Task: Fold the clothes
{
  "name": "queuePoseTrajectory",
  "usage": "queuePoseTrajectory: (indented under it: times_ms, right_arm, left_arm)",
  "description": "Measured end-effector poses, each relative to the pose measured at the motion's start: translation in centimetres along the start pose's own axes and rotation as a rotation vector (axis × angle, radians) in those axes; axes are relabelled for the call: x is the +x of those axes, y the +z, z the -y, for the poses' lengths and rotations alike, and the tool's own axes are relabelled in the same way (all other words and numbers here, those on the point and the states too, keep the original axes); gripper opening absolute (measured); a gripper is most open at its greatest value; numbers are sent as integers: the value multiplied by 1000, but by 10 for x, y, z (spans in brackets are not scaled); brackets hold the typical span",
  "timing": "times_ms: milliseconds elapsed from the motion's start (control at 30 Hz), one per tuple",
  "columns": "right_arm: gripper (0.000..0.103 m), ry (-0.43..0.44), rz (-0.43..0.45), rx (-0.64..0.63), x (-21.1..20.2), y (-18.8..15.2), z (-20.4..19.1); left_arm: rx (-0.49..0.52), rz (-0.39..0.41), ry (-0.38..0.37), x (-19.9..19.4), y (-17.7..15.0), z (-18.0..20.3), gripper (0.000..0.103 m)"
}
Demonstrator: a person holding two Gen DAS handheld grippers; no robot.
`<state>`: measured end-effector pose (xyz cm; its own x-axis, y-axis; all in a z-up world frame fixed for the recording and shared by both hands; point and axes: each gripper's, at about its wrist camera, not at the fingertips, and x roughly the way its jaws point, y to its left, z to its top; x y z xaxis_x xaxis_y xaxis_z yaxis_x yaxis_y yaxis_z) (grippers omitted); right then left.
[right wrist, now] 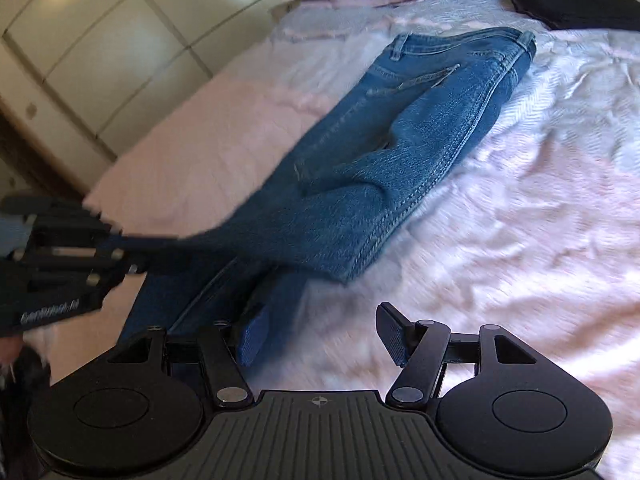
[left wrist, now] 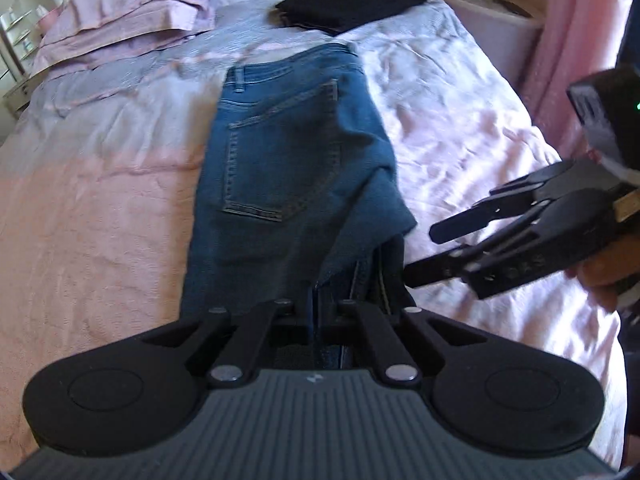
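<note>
Left tool [left wrist: 326,312] clamped on jeans [left wrist: 288,168] hem; right tool [right wrist: 324,340] apart, empty, over bedspread [right wrist: 520,220].

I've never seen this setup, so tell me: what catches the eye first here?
The blue jeans stretched lengthwise down the middle of the pink bed. At their near end the left gripper is shut on the denim, while the right gripper hangs open just beside them. A folded black garment lies beyond the waistband.

left tool [left wrist: 320,320] tips hidden in jeans [left wrist: 288,160]
</note>
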<state>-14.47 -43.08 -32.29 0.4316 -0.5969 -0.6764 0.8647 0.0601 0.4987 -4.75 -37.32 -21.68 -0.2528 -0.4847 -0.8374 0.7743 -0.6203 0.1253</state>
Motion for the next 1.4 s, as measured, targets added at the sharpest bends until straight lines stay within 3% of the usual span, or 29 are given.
queuePoseTrajectory:
  times_ms: [200, 300, 467, 700, 767, 867, 1000, 1133, 1267, 1400]
  right_arm:
    - [63, 25, 22, 157, 25, 16, 8]
    - [63, 40, 15, 209, 16, 17, 7]
    - [65, 53, 43, 190, -2, 18, -4]
    - [65, -55, -22, 120, 30, 20, -1]
    - [65, -134, -39, 108, 18, 13, 4]
    - [64, -181, -61, 110, -4, -1, 14]
    - [65, -122, -37, 39, -15, -8, -7]
    - [65, -98, 1, 60, 11, 1, -15]
    - [64, -123, 20, 84, 21, 6, 13]
    - [55, -172, 11, 92, 6, -5, 40]
  left_arm:
    - [-9, 6, 7, -1, -1, -2, 2]
    - [-25, 15, -12, -5, -1, -7, 2]
    - [-7, 22, -32, -6, -1, -7, 2]
    - [1, 25, -40, -7, -2, -10, 2]
    - [6, 24, -59, -7, -2, -9, 2]
    - [21, 23, -73, -6, -4, -4, 2]
    - [6, 27, -75, -6, -5, -7, 2]
    - [14, 28, -74, -8, -4, -8, 2]
    - [26, 25, -72, -6, -6, -5, 2]
    - [146, -8, -66, 4, -14, 17, 2]
